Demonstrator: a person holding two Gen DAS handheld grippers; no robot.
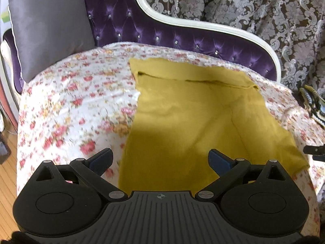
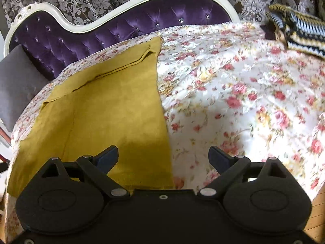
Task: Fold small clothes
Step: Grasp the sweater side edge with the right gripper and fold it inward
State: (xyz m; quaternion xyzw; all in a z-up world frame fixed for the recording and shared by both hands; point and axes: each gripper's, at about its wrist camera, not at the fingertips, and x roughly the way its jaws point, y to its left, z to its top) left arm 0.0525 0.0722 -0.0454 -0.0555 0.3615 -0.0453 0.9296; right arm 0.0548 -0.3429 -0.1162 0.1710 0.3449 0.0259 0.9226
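Mustard-yellow garment (image 1: pixel 195 113), the one piece of clothing laid out, lies flat on the floral quilt (image 1: pixel 77 101) that covers the purple tufted sofa (image 1: pixel 126 22), with a folded band running across its far end. Only the left wrist view shows the garment's right side flaring out to a corner near the quilt's right edge, and past that corner a dark bit of the other tool at the frame's right border; only there does the single grey cushion (image 1: pixel 48 28) show whole, leaning in the far left corner of the sofa. Only the right wrist view shows the wide bare stretch of quilt to the right of the garment, open up to a striped knitted item (image 2: pixel 300 34) lying at the far right corner. In that view the garment's right edge runs straight from far to near, and its left side spreads almost to the quilt's left edge. Patterned curtains (image 1: pixel 254 6) hang behind the sofa in both views. Two tools are in play: the left gripper (image 1: pixel 160 158) hovers over the garment's near left edge, fingers spread wide and holding nothing; the right gripper (image 2: pixel 163 156) hovers over the near right edge, likewise spread wide and empty.
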